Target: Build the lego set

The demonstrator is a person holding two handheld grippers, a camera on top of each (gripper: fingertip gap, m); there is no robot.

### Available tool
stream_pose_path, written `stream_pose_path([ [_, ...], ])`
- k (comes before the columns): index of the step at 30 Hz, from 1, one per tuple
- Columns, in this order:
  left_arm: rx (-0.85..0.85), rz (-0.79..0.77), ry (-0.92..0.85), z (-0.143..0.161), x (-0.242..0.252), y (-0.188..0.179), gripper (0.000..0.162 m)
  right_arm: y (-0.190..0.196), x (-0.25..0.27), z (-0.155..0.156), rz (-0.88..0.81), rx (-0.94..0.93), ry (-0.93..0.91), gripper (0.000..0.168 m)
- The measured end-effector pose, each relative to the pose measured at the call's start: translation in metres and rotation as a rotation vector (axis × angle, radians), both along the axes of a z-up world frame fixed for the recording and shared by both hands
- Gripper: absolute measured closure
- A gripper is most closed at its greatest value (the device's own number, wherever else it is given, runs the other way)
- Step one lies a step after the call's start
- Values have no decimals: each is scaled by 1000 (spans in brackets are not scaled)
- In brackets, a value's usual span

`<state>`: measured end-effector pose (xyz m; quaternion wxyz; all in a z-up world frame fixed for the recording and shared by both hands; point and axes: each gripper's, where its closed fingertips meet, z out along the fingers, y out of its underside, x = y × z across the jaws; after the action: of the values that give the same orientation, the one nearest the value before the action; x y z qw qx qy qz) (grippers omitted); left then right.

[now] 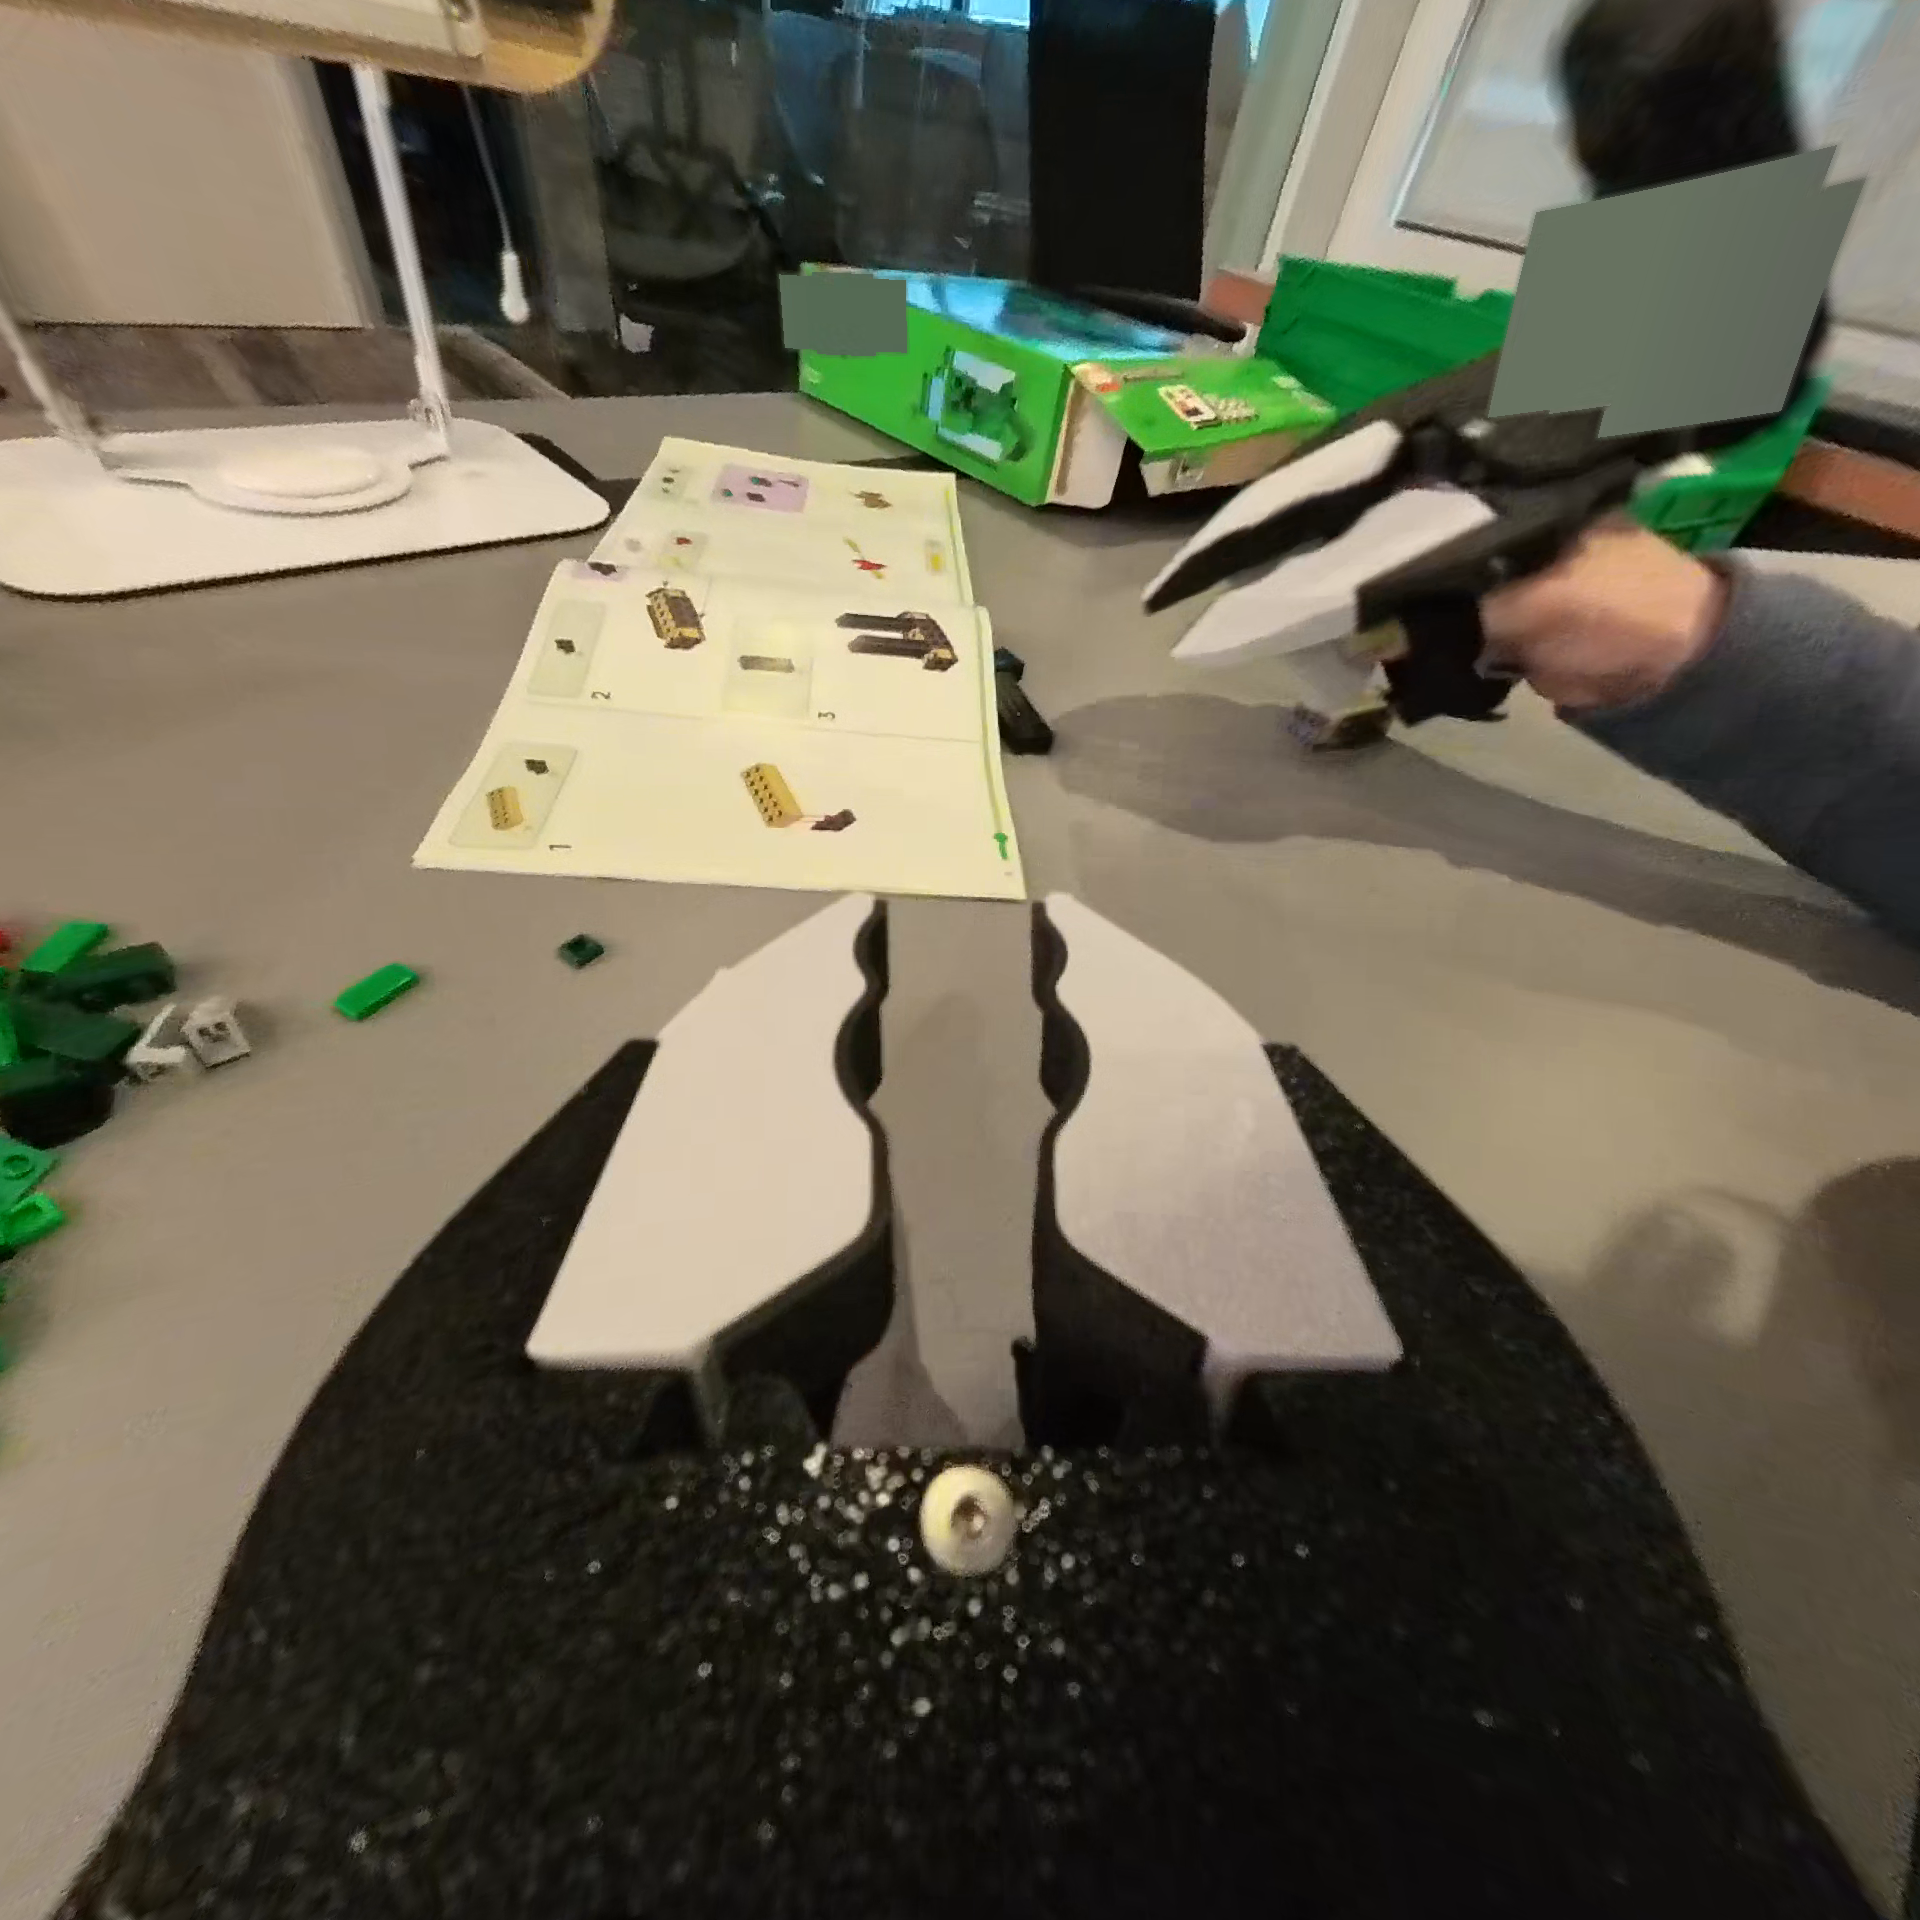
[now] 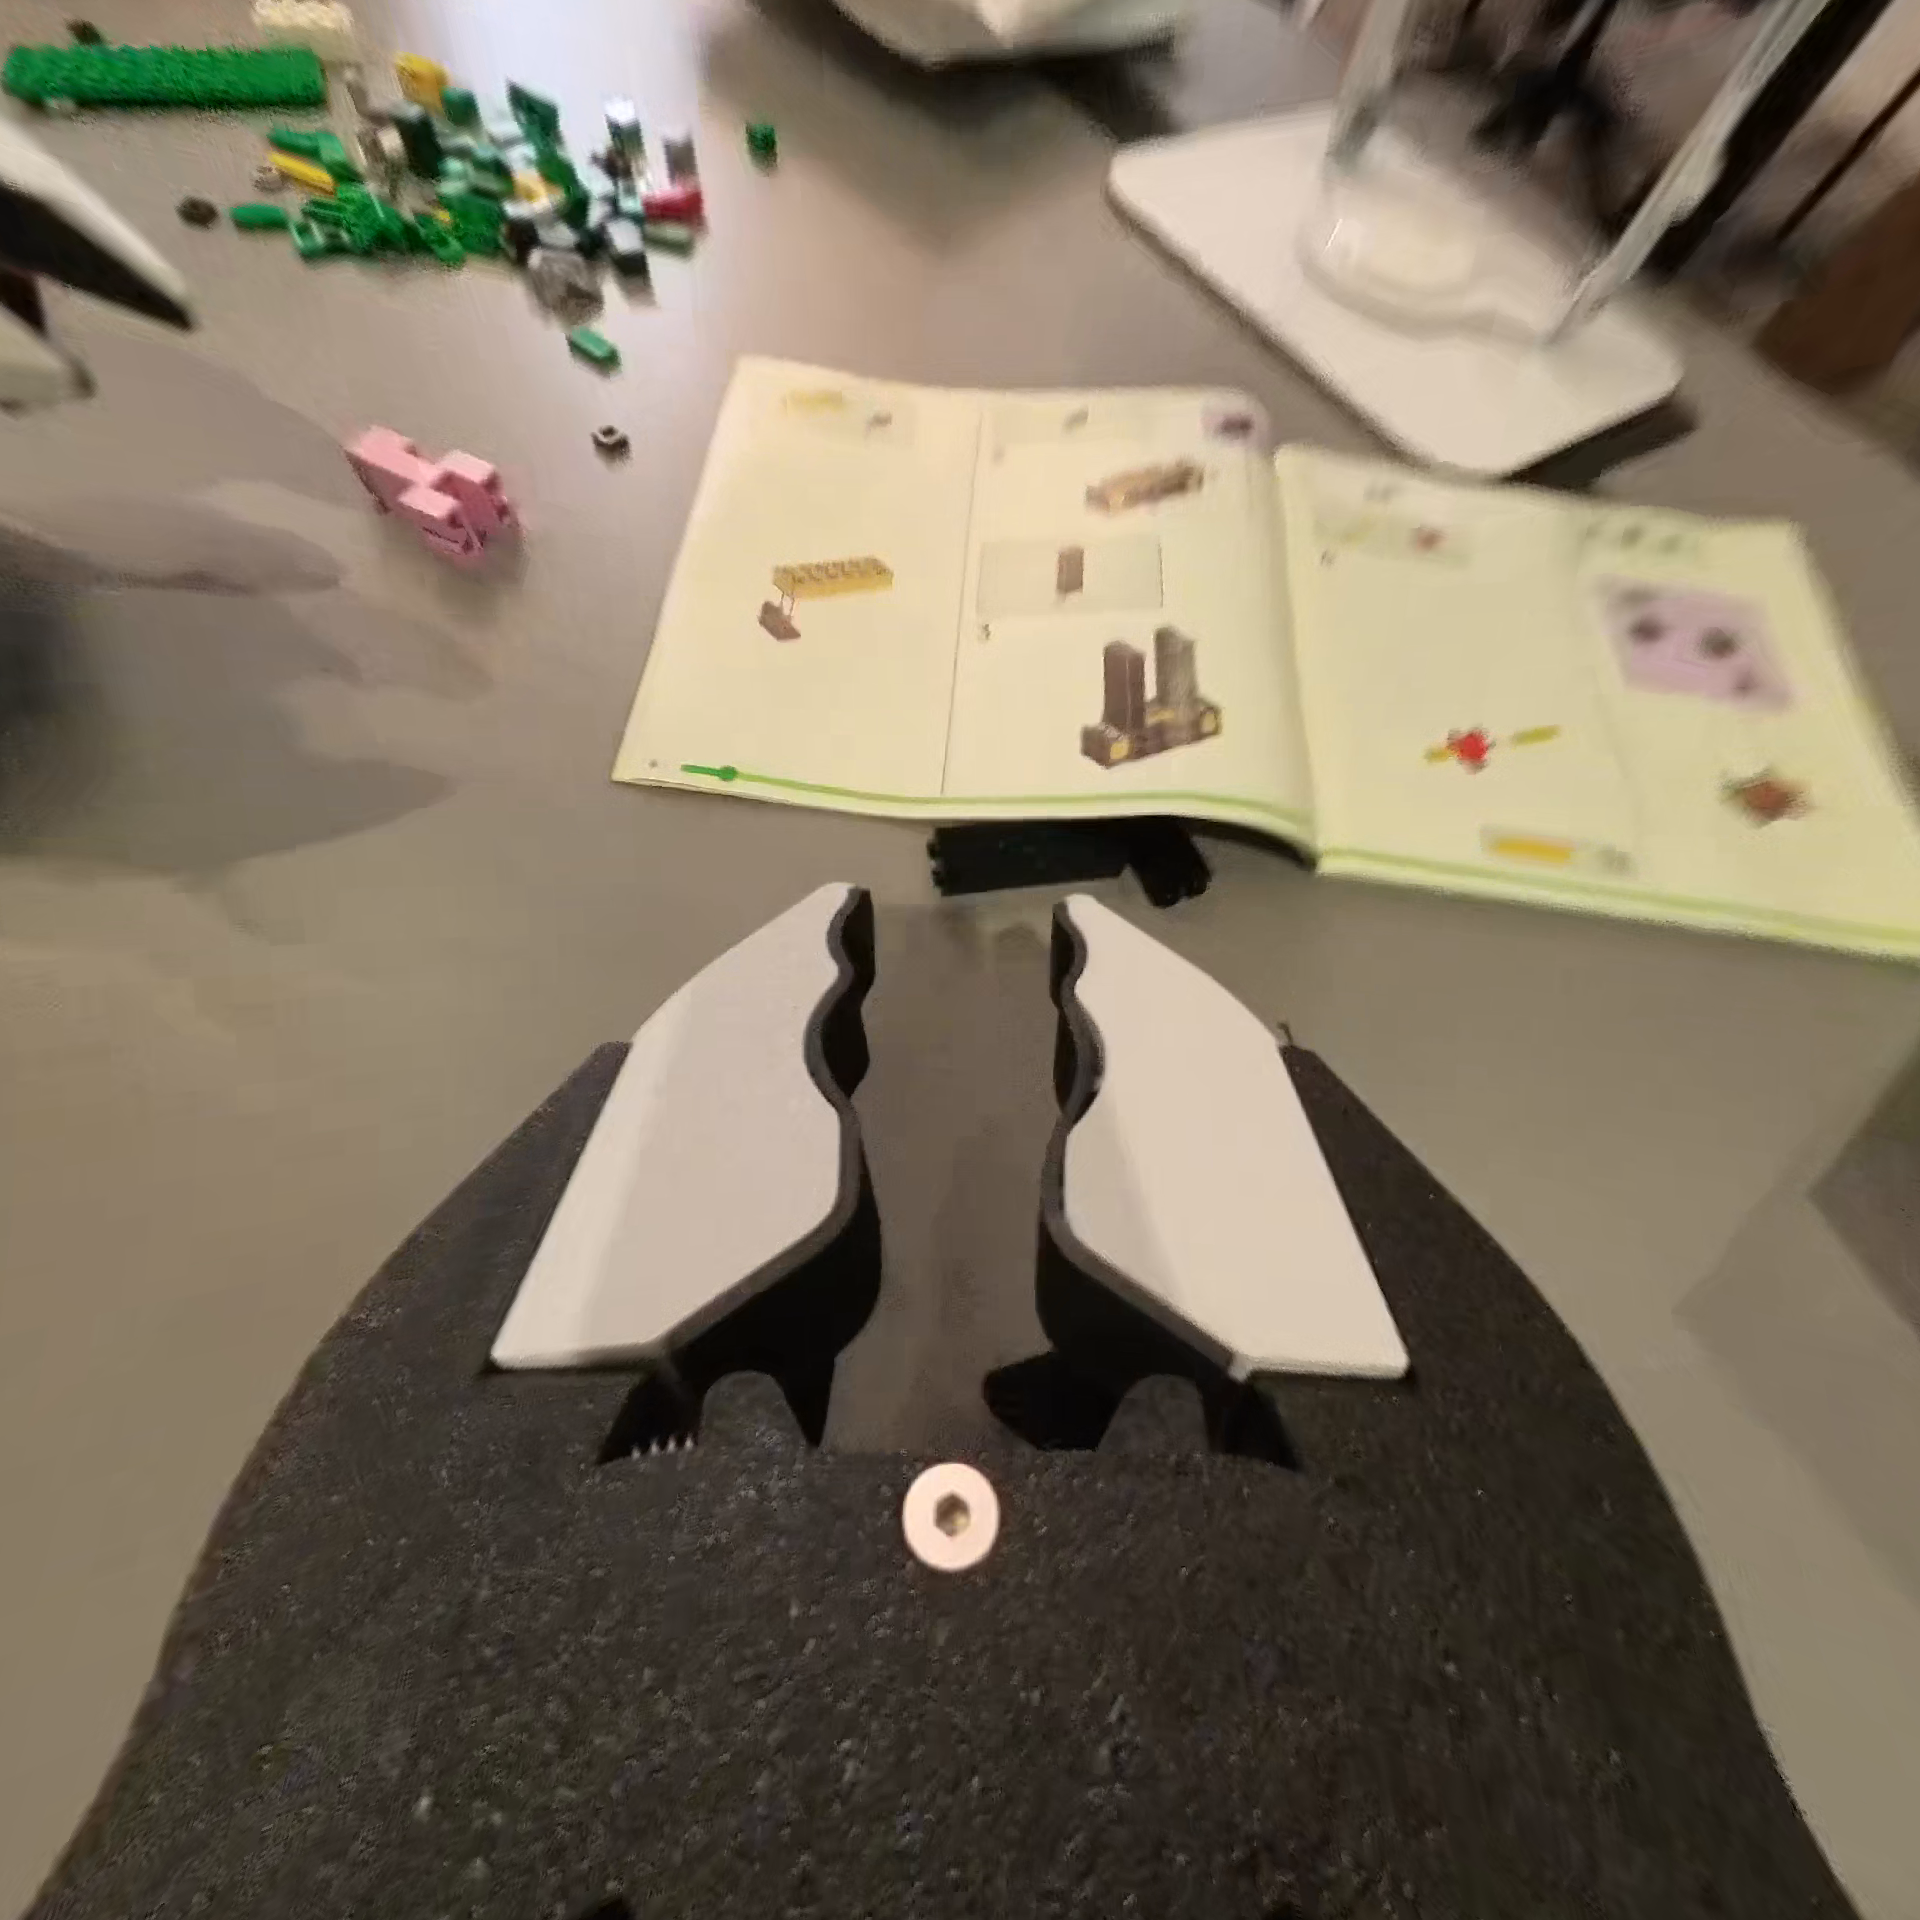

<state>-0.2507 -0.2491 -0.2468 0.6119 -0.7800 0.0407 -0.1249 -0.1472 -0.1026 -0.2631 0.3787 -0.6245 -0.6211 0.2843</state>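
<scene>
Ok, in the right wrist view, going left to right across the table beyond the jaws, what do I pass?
Pink Lego pig → small dark loose piece → open instruction booklet, with black bricks at its near edge → white stand base at the far right.

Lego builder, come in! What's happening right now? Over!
Both tools open, empty. Black build beside booklet, untouched. Nothing blocking.

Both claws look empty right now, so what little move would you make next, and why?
Probably ease the right claw forward to the black brick assembly lying just ahead of its tips, at the edge of the open instruction booklet. Both it and the left claw are open and hold nothing, and that black piece lies closest.
</scene>
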Motion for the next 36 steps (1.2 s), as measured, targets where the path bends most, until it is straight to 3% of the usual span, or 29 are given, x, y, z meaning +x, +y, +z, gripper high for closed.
stream_pose_path([
  [3, 12, -39, 19, 2, 14, 7, 135, -4, -15, -18, -4, -239, -144, 141],
  [9, 89, -76, 44, 25, 28, 17, 135, -4, -18, -43, -106, -191, -315, 135],
  [11, 88, -93, 55, 26, 29, 20, 135, 2, -23, -46, -163, -182, -318, 135],
  [14, 85, -113, 76, 26, 31, 22, 135, 15, -31, -50, -266, -219, -290, 147],
  [17, 100, -130, 91, 30, 33, 24, 135, 14, -42, -49, -301, -315, -242, 136],
  [20, 99, -156, 93, 28, 37, 26, 135, 25, -41, -50, -364, -267, -285, 134],
  [23, 82, -180, 89, 24, 42, 29, 135, 30, -37, -52, -390, -184, -336, 145],
  [26, 75, -197, 99, 22, 45, 30, 136, 30, -29, -52, -381, -120, -362, 147],
  [31, 70, -231, 99, 21, 53, 30, 138, 15, -3, -52, -304, -178, -392, 149],
  [36, 34, -311, 116, 16, 70, 37, 134, -38, 17, -43, 13, -186, -363, 150],
])
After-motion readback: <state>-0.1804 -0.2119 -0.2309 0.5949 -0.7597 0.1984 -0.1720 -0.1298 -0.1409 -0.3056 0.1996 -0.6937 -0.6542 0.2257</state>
